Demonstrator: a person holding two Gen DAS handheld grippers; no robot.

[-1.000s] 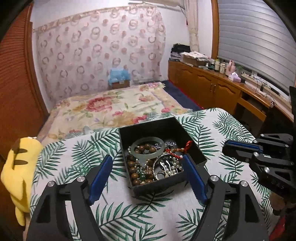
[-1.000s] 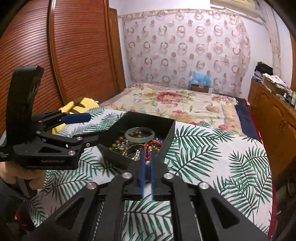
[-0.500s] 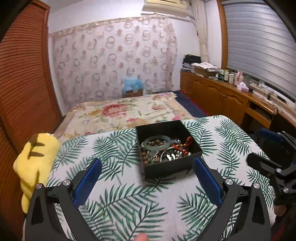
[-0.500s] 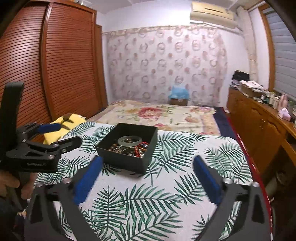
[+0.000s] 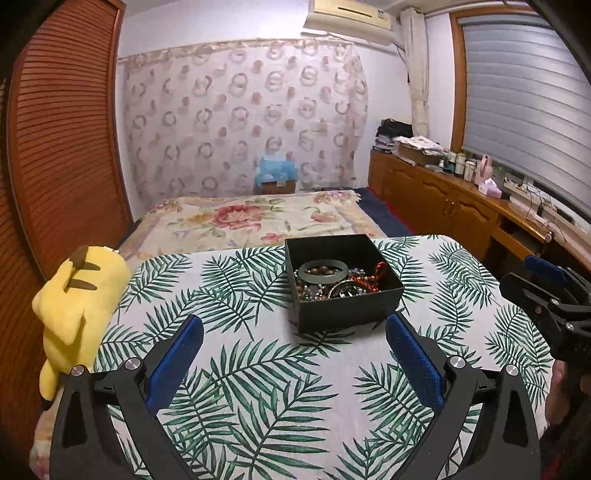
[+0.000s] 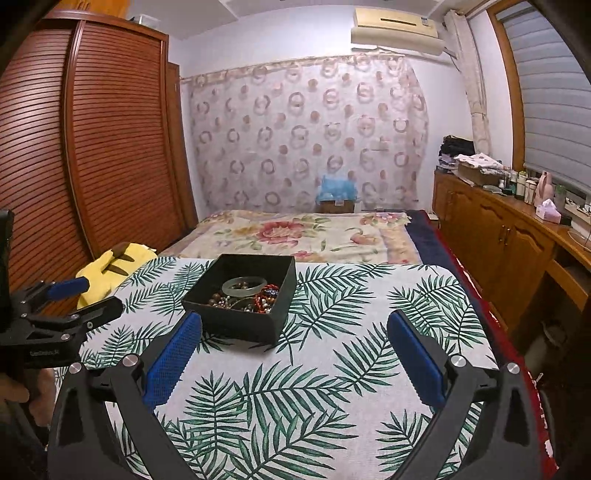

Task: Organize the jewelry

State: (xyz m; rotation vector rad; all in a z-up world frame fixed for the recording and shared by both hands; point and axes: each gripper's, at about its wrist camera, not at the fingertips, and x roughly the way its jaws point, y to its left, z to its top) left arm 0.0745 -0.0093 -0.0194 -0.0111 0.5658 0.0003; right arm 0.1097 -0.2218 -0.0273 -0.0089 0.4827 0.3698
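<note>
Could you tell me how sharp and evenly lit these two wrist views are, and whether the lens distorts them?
Left wrist view: strong fisheye bend in the wardrobe, dark corners, black box sharp, soft shadow at its front. Right wrist view: same bowing and vignette, dim indoor light, no glare, air conditioner slightly soft.

A box (image 5: 343, 291) sits on a cloth-covered table (image 5: 258, 387) at the centre of the left wrist view, with a bangle (image 5: 322, 271), beads and other jewelry lying inside it. The left gripper (image 5: 295, 343) hangs at the bottom of that frame, its fingers spread to either side in front of the box, apart from it. The right gripper (image 6: 295, 343) fills the bottom of its own view, with the box up and left of centre. A plush toy (image 5: 74, 306) rests at the table's left edge. Behind the table lies a bed (image 5: 251, 218); a curtain (image 5: 240, 118) hangs behind that. A wardrobe (image 6: 92, 147) stands at left, a cabinet (image 5: 443, 206) at right.
</note>
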